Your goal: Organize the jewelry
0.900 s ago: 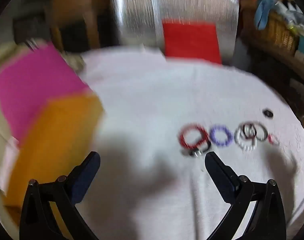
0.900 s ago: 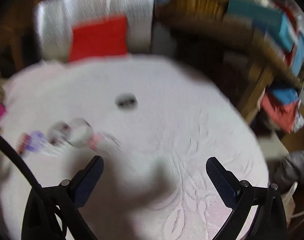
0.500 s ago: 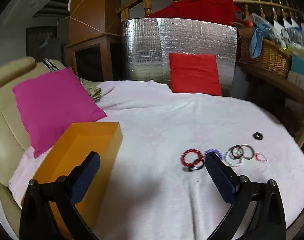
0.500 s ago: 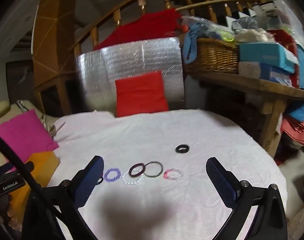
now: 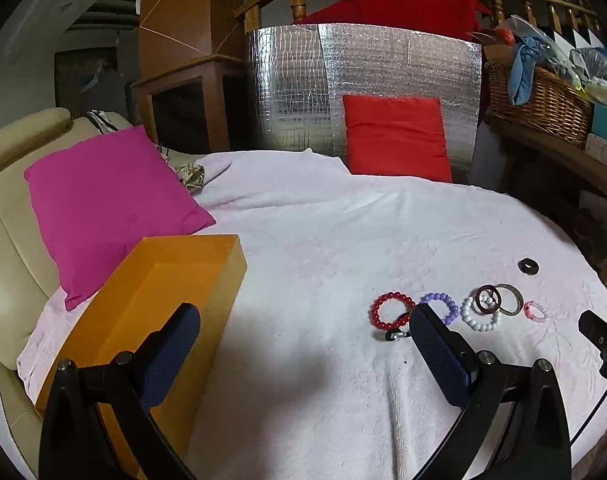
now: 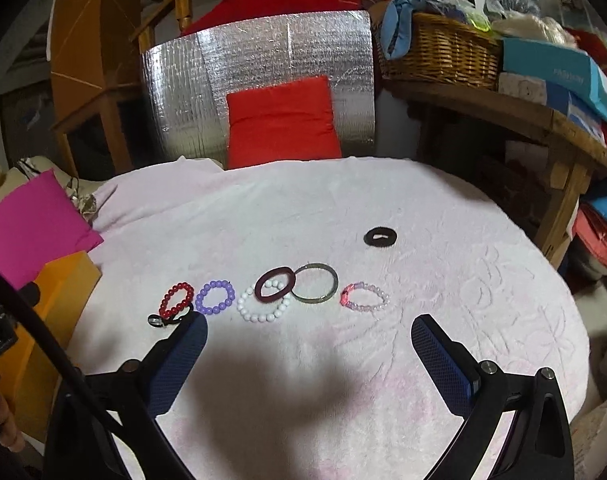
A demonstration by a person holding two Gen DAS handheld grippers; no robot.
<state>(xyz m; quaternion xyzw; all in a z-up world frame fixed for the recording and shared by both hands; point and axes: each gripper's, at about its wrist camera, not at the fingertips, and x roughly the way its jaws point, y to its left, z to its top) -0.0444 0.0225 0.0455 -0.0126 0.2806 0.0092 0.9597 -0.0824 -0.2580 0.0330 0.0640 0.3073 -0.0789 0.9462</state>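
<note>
Several bracelets lie in a row on the white cloth: a red bead bracelet [image 6: 177,299] [image 5: 391,311], a purple bead bracelet [image 6: 215,297] [image 5: 440,306], a white bead bracelet [image 6: 263,306] [image 5: 480,314], a dark maroon bangle [image 6: 274,284], a metal bangle [image 6: 315,283] [image 5: 510,299] and a pink bead bracelet [image 6: 364,296] [image 5: 536,311]. A black ring [image 6: 380,236] [image 5: 528,266] lies apart behind them. An open orange box [image 5: 159,304] stands at the left. My left gripper [image 5: 303,344] is open and empty above the cloth. My right gripper [image 6: 307,354] is open and empty just before the row.
A magenta cushion [image 5: 107,204] leans on the beige sofa at the left. A red cushion [image 5: 395,140] rests against a silver foil panel [image 5: 363,80] at the back. A wooden shelf with a wicker basket [image 6: 439,48] and boxes runs along the right.
Both views have gone from blurred to steady. Both grippers have pulled back and tilted up, so the bracelets sit a little farther off. Both stay open.
</note>
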